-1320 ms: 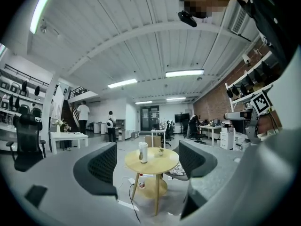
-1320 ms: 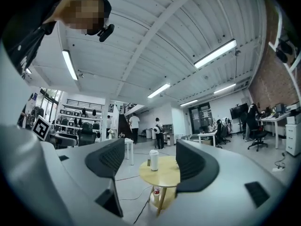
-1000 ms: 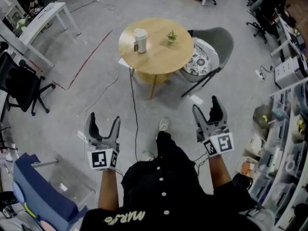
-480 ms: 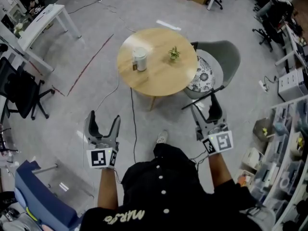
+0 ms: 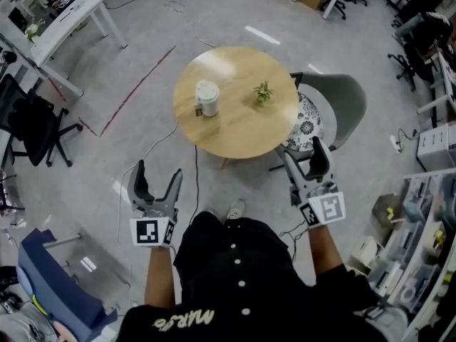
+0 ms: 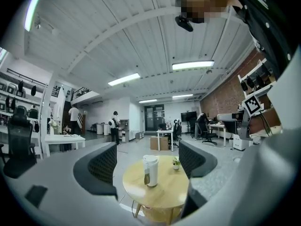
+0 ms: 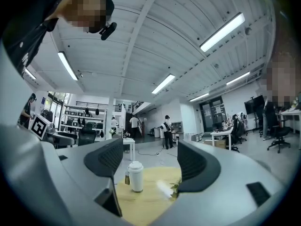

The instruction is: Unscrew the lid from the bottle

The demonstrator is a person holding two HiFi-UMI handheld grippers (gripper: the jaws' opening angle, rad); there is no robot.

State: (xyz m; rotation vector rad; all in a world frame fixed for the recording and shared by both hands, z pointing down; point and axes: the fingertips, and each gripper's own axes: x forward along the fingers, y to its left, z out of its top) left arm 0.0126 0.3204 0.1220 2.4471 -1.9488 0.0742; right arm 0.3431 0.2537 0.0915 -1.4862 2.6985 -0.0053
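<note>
A white bottle [image 5: 207, 97] with its lid on stands upright on the left part of a round wooden table [image 5: 235, 130]. The bottle [image 6: 150, 170] appears far off between the jaws in the left gripper view, and the bottle [image 7: 136, 176] shows the same way in the right gripper view. My left gripper [image 5: 157, 177] is held open well short of the table, nothing between its fingers. My right gripper [image 5: 306, 159] is open too, empty, near the table's right front and over the chair.
A small potted plant [image 5: 263, 92] stands on the table's right part. A grey chair [image 5: 335, 112] with a patterned cushion sits at the table's right. A black cable [image 5: 194, 173] runs over the floor. A white desk [image 5: 60, 30] and a black office chair [image 5: 32, 127] stand at the left, shelves [image 5: 420, 255] at the right.
The table with the bottle has drawn closer and lower in the head view as the person walks toward it. Both grippers stay open and held out front.
</note>
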